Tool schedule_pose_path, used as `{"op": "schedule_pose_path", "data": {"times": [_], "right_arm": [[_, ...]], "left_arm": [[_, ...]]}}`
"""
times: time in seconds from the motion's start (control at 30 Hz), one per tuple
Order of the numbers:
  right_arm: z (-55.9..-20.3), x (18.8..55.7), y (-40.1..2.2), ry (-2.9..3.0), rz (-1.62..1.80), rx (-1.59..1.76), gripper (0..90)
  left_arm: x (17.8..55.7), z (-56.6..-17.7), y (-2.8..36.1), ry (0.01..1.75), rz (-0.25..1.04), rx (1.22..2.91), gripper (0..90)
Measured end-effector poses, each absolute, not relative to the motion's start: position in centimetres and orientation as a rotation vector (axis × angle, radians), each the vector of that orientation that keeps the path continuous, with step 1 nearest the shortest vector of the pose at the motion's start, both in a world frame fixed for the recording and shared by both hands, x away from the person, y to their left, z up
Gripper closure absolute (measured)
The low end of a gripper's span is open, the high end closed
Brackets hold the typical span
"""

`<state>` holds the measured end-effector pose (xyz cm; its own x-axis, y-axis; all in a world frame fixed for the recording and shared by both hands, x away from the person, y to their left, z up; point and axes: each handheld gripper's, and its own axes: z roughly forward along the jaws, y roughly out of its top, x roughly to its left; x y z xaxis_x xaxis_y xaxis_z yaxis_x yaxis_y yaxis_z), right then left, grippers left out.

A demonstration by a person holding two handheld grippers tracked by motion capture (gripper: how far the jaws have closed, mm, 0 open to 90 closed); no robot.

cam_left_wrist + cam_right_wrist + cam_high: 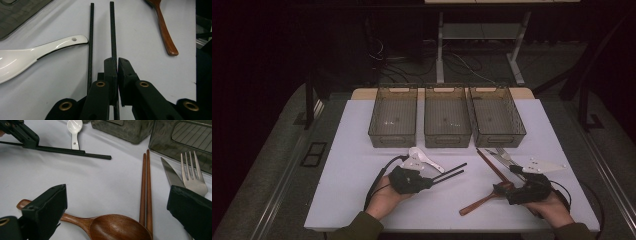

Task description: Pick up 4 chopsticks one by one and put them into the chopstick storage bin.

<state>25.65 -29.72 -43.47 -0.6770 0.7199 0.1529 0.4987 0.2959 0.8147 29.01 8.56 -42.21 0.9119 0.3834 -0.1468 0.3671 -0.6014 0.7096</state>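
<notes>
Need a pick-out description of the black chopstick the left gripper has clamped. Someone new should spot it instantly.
Start at the three grey bins along the table's far edge, then drop to the left gripper below the left bin. Two black chopsticks lie beside the white spoon. The clamped chopstick is the one farther from the spoon, pinched between the jaws.

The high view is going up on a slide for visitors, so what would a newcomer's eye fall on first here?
Probably the three clear plastic bins lined up at the table's far side. Next, the left gripper, jaws shut on one black chopstick, its twin lying alongside by the white ceramic spoon. At the right, the right gripper has its jaws open over a brown wooden spoon.
</notes>
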Motion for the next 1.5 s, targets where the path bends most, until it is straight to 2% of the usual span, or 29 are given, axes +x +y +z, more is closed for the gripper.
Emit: {"op": "schedule_pose_path", "data": {"times": [0.53, 1.5], "right_arm": [[-43.5, 25.6, -29.7, 2.324, 1.320, 1.110, 3.3], [-43.4, 25.6, -29.7, 2.322, 1.321, 1.111, 3.3]], "left_arm": [[29.2, -40.8, 12.0, 0.586, 0.096, 2.253, 85.3], [30.6, -39.4, 19.5, 0.797, 0.252, 2.151, 85.3]]}}
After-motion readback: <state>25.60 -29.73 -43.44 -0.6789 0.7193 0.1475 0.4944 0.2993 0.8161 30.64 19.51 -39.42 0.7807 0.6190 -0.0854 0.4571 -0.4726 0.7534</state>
